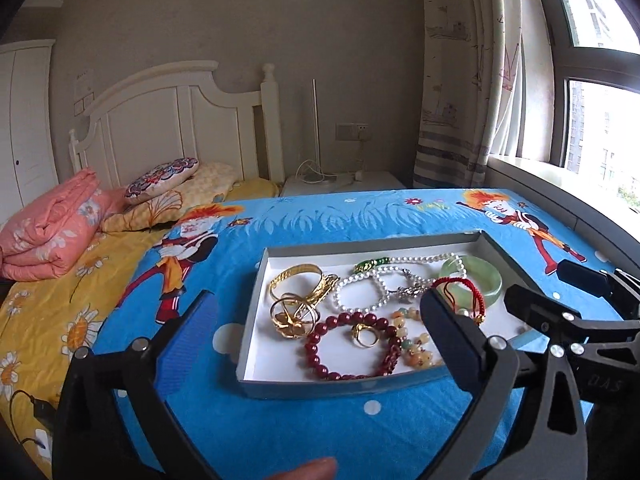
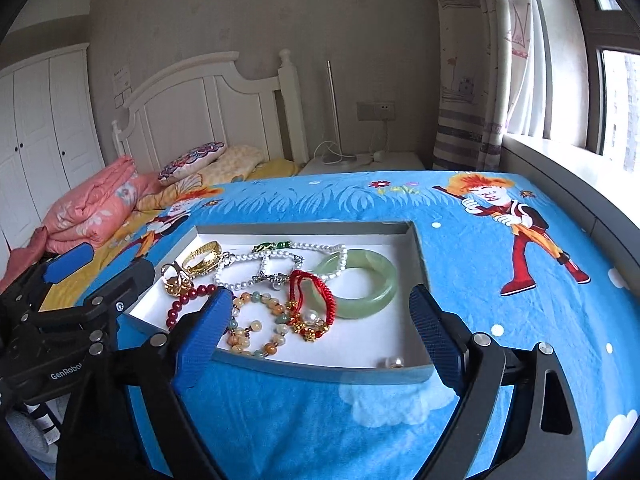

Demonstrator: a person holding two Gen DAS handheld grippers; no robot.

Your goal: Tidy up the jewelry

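Observation:
A shallow grey box with a white floor (image 1: 256,300) (image 2: 420,256) lies on a blue cartoon cloth and holds jewelry. In it are gold bangles (image 1: 304,280) (image 2: 202,260), a dark red bead bracelet (image 1: 348,344) (image 2: 188,300), pearl strands (image 1: 360,286) (image 2: 276,258), a green jade bangle (image 1: 486,280) (image 2: 360,284), a red cord bracelet (image 1: 468,294) (image 2: 314,300), a gold ring (image 1: 364,336) and an amber bead bracelet (image 2: 260,328). My left gripper (image 1: 316,340) is open above the box's near-left part. My right gripper (image 2: 320,332) is open above its near edge.
The blue cloth (image 1: 320,420) (image 2: 500,240) covers a surface beside a bed with a folded pink quilt (image 1: 48,232) and pillows (image 1: 164,178). A windowsill (image 1: 560,184) and curtain (image 1: 460,80) are at the right. A white nightstand (image 1: 344,184) stands behind. A fingertip (image 1: 308,470) shows at the bottom.

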